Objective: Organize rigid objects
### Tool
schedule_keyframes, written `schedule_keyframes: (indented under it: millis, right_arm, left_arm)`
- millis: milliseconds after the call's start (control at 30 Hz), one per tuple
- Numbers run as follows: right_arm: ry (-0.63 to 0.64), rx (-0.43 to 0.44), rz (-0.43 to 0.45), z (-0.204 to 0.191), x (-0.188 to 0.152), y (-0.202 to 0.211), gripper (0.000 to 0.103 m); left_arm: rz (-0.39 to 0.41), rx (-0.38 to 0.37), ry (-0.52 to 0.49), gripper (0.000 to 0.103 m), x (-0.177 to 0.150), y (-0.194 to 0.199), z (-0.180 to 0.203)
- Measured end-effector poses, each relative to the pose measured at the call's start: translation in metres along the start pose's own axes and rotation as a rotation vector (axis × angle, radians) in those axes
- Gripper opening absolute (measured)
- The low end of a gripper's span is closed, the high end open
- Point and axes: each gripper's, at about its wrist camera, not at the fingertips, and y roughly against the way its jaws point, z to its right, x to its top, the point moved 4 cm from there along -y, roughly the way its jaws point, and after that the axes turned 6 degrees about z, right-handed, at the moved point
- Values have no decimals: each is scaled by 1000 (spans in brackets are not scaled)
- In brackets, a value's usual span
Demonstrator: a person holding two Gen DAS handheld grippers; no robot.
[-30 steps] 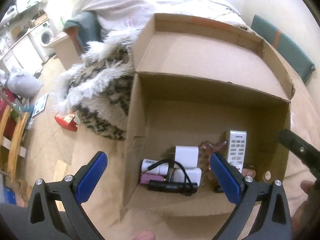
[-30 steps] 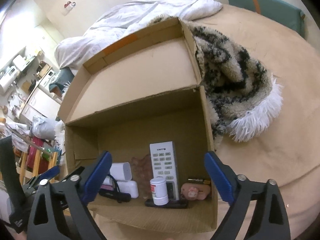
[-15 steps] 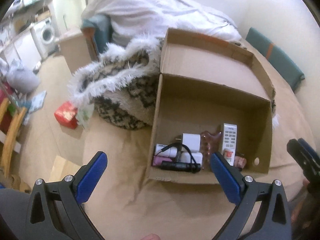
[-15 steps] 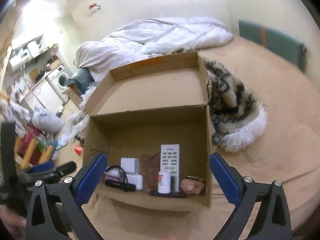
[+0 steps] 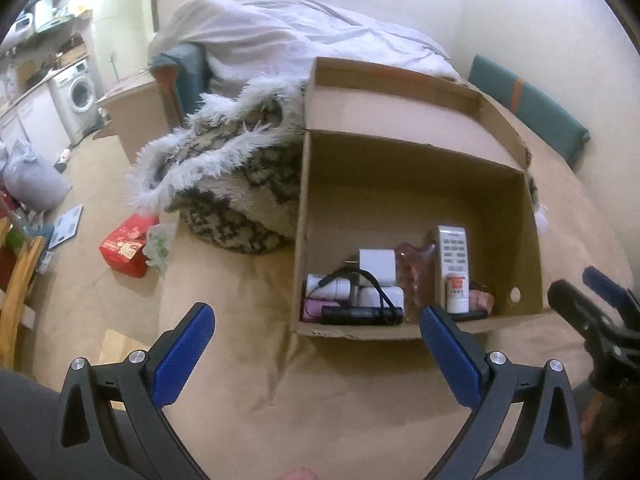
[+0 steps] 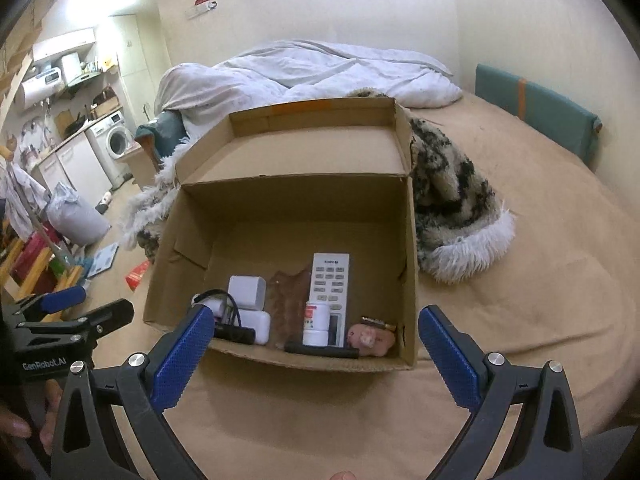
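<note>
The 2 blue-padded grippers, left gripper and right gripper, hang wide apart and empty. The white remote control, white pill bottle and black flashlight lie packed along the open brown cardboard box's near wall, likely already sorted.

Left gripper and right gripper both gape wide, holding nothing.
</note>
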Motion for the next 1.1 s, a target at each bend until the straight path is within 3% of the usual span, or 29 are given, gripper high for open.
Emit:
schedule_keyframes:
  millis: [1100]
  right_arm:
    - [-58,-6,-10,11,0,-5,103]
  left_arm:
    - [-19,23,12,102,-3,-5,-2]
